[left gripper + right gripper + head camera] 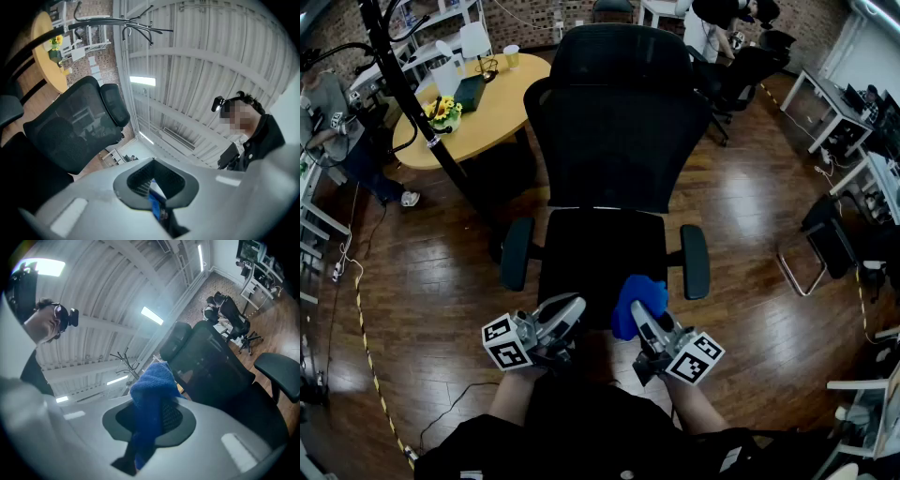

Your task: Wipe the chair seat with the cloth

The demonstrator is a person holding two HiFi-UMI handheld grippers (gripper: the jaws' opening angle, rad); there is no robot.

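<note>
The black mesh office chair stands before me, its seat [600,253] bare and dark. A blue cloth [636,302] hangs bunched over the seat's front right edge, with my right gripper [649,323] shut on it. In the right gripper view the cloth [152,394] fills the gap between the jaws and rises above them, and the chair back [215,362] stands beyond. My left gripper [567,314] is at the seat's front left edge, jaws shut with nothing between them. The left gripper view looks up past the chair back [70,126] to the ceiling.
The armrests [516,253] [695,262] flank the seat. A round yellow table [478,103] with flowers and a black pole stand [412,103] are at the back left. A person [337,131] is at the far left. White desks [834,112] line the right side.
</note>
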